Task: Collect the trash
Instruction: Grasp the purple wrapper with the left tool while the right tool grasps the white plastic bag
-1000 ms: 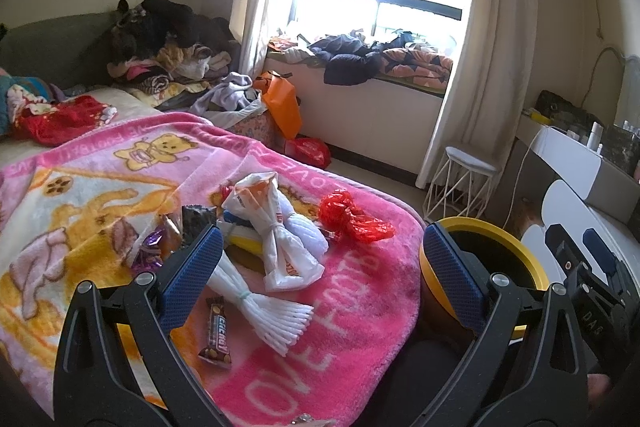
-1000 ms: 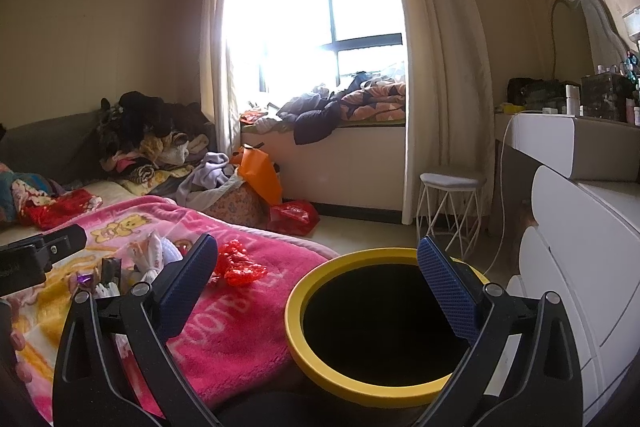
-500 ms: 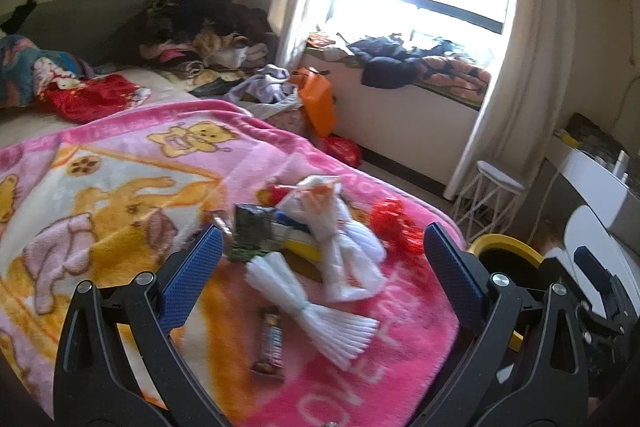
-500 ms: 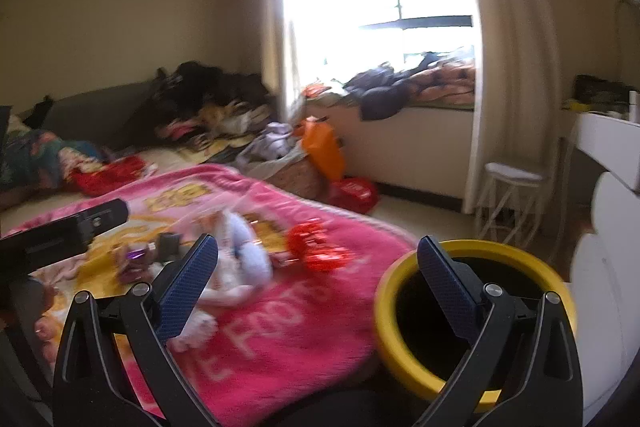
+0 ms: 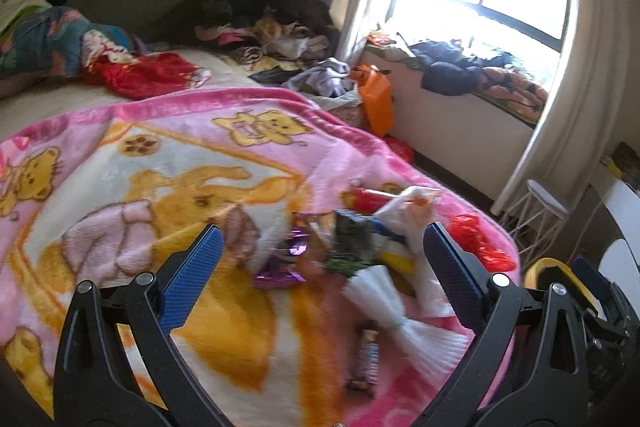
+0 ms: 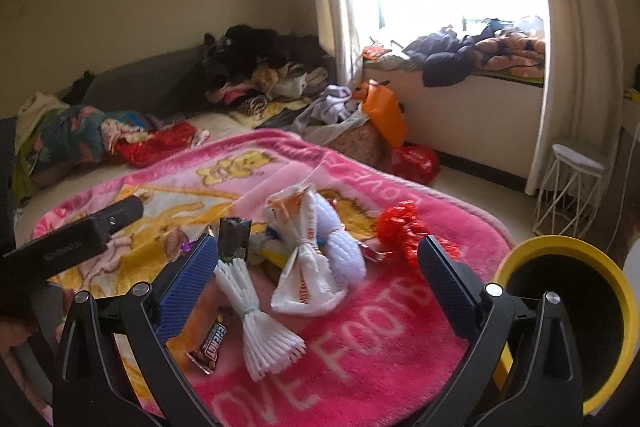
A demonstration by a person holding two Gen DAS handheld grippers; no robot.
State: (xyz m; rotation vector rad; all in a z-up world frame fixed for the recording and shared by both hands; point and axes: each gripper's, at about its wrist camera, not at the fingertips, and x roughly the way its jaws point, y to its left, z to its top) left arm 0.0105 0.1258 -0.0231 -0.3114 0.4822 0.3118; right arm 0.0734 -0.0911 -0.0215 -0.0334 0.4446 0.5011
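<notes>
Trash lies in a heap on the pink cartoon blanket (image 6: 360, 355): a tied white plastic bag (image 6: 308, 267), a white fringed bundle (image 6: 256, 319), a candy bar wrapper (image 6: 210, 345), a dark packet (image 6: 234, 239), a crumpled red wrapper (image 6: 404, 227) and a purple foil wrapper (image 5: 280, 267). A yellow-rimmed black bin (image 6: 568, 315) stands at the bed's right edge. My right gripper (image 6: 316, 283) hovers open above the heap, holding nothing. My left gripper (image 5: 320, 279) is open too, over the purple wrapper and the bundle (image 5: 396, 319). The candy bar (image 5: 366, 359) lies between its fingers.
Piled clothes (image 6: 260, 67) cover the far end of the bed. An orange bag (image 6: 384, 115) and a red bag (image 6: 414, 161) sit on the floor below the window ledge. A white wire stool (image 6: 572, 187) stands by the curtain. A white dresser edge (image 5: 624, 199) is at right.
Both grippers have swung left, away from the bin and over the trash heap on the blanket. Both remain open and hold nothing.
</notes>
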